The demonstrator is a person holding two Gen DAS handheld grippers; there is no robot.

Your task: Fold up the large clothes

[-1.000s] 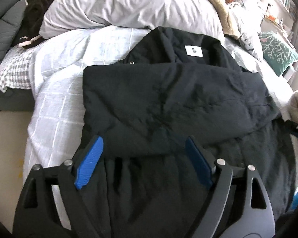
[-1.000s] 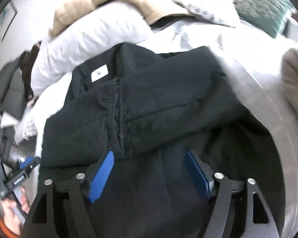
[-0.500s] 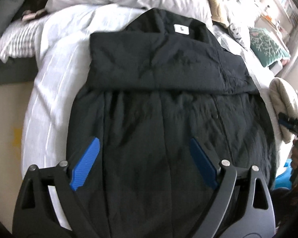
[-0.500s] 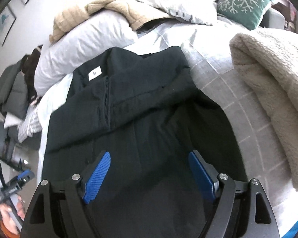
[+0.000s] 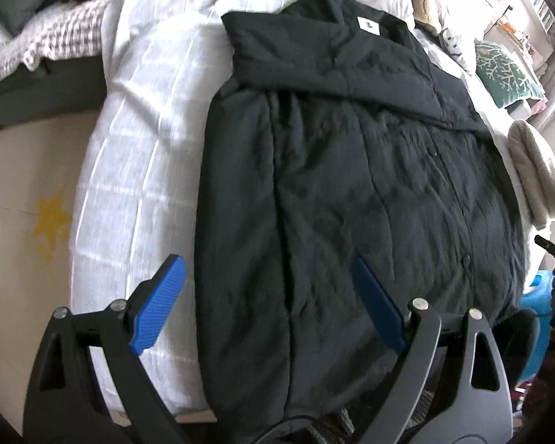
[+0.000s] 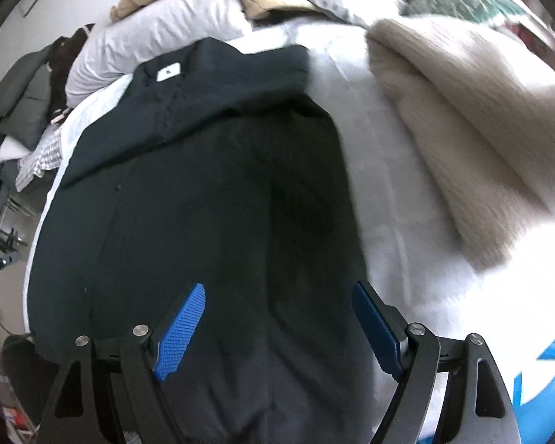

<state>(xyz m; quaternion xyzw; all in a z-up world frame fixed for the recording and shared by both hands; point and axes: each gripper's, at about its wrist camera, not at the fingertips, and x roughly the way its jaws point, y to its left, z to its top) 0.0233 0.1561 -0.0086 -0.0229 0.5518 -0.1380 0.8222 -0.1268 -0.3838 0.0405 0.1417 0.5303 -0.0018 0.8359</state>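
A large black jacket (image 5: pixel 351 166) lies flat on the bed, collar with its white label (image 5: pixel 368 26) at the far end and both sleeves folded across the chest. My left gripper (image 5: pixel 265 264) hangs open over the jacket's lower left edge, one blue pad over the sheet, the other over the cloth. In the right wrist view the jacket (image 6: pixel 203 185) fills the middle. My right gripper (image 6: pixel 279 288) is open above its lower right part, with nothing clamped between the pads.
White checked bedding (image 5: pixel 137 129) surrounds the jacket. A folded beige blanket (image 6: pixel 462 129) lies to its right, a green pillow (image 5: pixel 507 70) beyond. Pillows and clothes pile at the head. Floor with a yellow star (image 5: pixel 51 218) is left of the bed; a blue object (image 6: pixel 544 381) sits bottom right.
Both grippers have drawn back from the folded sleeves toward the jacket's hem. The left one has shifted to the jacket's left edge, the right one toward its right edge. Both stay open.
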